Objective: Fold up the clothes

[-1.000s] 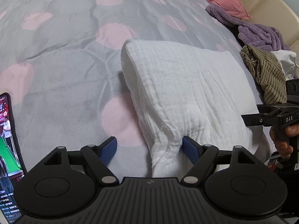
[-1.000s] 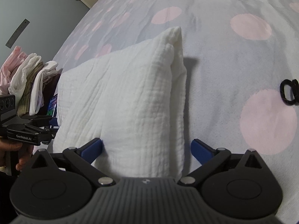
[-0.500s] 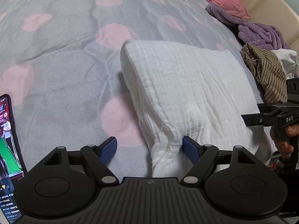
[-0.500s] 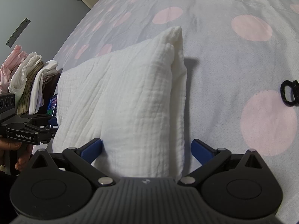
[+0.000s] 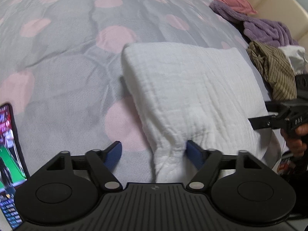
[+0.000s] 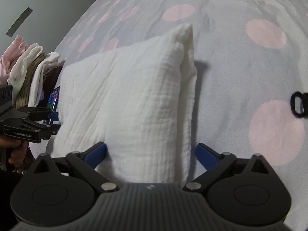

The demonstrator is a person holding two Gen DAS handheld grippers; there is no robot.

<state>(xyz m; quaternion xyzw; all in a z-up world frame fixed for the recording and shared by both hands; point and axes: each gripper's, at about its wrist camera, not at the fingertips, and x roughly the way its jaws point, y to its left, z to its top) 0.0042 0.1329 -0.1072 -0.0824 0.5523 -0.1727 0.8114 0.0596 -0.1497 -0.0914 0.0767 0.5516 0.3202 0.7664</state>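
White cloth [image 5: 192, 96]: crinkled gauze-like weave, matt, soft. Bedspread [image 5: 67, 67]: smooth matt fabric, grey with pink dots. Left gripper [image 5: 154, 152], right gripper [image 6: 152, 152]: matt black plastic, ribbed body, blue textured pads [image 5: 113, 154], shiny metal pivots. Purple blanket [image 5: 265, 28]: fuzzy fleece. Phone screen [image 5: 9, 154]: glossy.

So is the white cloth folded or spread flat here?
Folded. The white cloth lies doubled on the bed, with two layers showing along its right edge, a rounded fold in the left view.
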